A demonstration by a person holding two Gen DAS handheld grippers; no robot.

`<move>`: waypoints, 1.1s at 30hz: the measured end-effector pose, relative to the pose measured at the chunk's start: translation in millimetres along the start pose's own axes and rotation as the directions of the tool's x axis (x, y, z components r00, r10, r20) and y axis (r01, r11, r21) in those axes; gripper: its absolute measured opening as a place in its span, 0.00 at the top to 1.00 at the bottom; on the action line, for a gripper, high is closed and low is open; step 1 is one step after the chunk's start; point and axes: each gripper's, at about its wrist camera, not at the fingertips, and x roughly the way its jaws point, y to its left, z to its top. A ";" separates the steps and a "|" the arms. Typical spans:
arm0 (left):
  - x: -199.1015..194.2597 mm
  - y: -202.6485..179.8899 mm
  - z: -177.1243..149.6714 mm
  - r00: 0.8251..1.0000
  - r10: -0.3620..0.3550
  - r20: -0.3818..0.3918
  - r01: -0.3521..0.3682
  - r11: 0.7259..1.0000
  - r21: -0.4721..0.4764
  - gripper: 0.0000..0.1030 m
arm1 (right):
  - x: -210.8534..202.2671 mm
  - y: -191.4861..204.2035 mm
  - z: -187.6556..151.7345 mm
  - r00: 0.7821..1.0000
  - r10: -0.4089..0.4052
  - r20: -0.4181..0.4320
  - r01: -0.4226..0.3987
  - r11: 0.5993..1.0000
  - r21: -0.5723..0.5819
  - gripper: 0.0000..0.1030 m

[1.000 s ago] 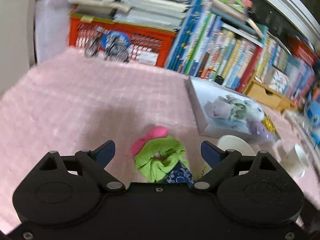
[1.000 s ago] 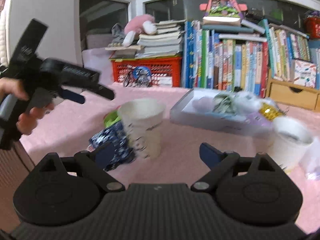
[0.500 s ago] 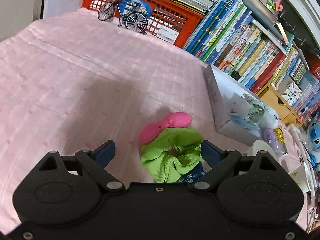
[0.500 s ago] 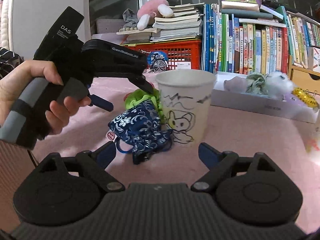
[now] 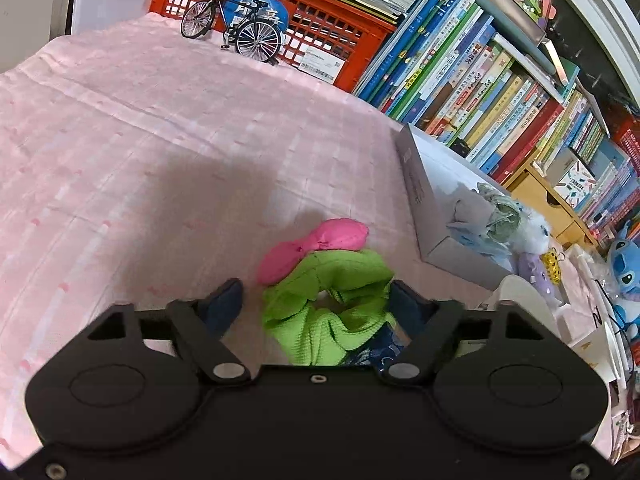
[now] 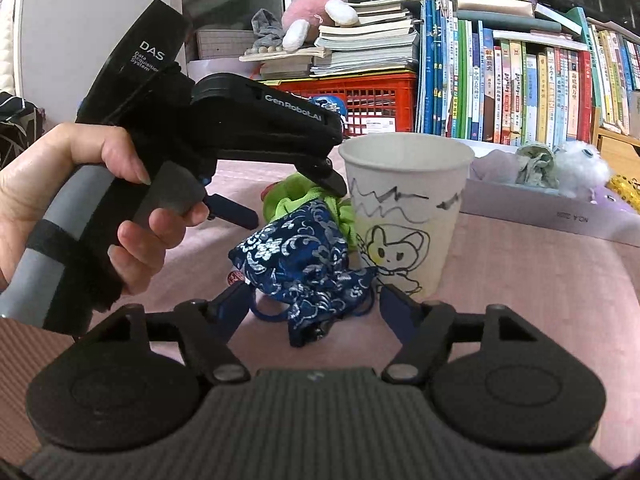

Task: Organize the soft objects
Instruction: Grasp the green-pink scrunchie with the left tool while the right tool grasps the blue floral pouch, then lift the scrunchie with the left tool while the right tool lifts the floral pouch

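Two grippers over pink bedding: left gripper half open, straddling but not yet pinching the green scrunchie, which lies dead ahead between its fingers, ring flat, pink bow beyond. Right gripper open, empty, nearest the blue brocade pouch, only fully seen from there, beside a paper cup.
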 end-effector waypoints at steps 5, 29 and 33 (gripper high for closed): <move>-4.1 1.0 -1.7 1.000 0.012 0.004 -0.012 1.000 -0.005 0.60 | 1.4 1.5 1.5 1.000 0.000 -0.009 0.000 1.000 0.002 0.42; -54.3 -22.4 -24.0 0.987 0.104 0.122 -0.126 0.973 0.195 0.73 | -32.9 -18.3 -3.5 1.000 -0.001 0.007 0.001 1.000 -0.008 0.62; -63.5 -32.4 -30.2 0.978 0.125 0.165 -0.165 0.954 0.250 0.72 | -37.4 -16.9 -4.1 1.000 0.000 0.016 0.000 1.000 -0.019 0.63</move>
